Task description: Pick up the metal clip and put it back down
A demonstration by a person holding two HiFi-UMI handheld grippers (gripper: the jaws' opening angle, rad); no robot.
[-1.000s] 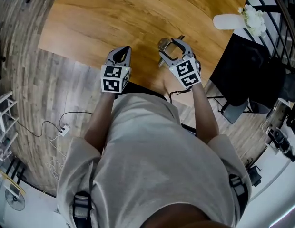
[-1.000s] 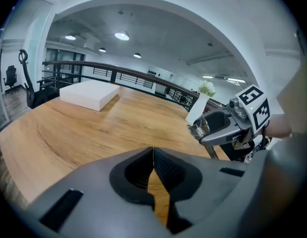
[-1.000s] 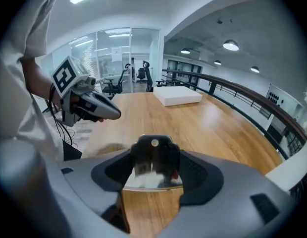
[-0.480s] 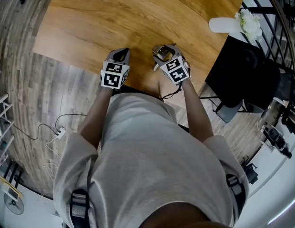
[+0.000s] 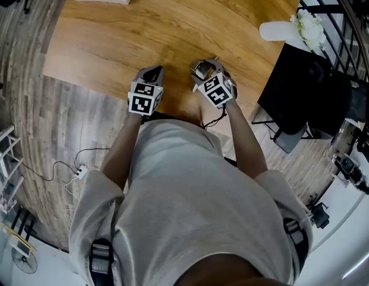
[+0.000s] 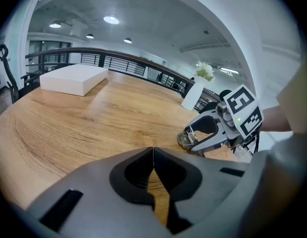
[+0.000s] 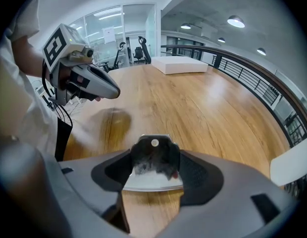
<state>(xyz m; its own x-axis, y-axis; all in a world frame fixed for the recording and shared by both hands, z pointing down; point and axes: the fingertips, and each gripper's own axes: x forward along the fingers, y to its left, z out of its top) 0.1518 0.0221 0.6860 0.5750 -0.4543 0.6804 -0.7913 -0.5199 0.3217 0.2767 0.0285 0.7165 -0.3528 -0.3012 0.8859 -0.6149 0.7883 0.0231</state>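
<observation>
Dominated by a large curved-edge table of honey-coloured wood [image 5: 172,28], smooth, finely grained and faintly glossy under ceiling lights. Carried, far back, a flat white rectangular box [image 6: 74,79] and a white tapered vase of pale flowers [image 6: 195,94]. Nearer the edge, held low over the wood, a grey matte plastic left gripper [image 6: 153,155]: ribbed dark pads pressed tip to tip, nothing between them. Close beside, not touching, a matching grey right gripper [image 7: 153,182], closed down to the width of a small shiny metal clip [image 7: 154,158] and clamped on it; whether clear of the tabletop could not be told. Looked thin, hard and slick: bright flat plate, darker arched back, small rivet on top. Judged mid-task, picked up and not yet released. Could slide or twist out of the pads, given such smooth steel and a narrow hold. Could skid or bounce on the polished wood if dropped from height or let go tilted.
</observation>
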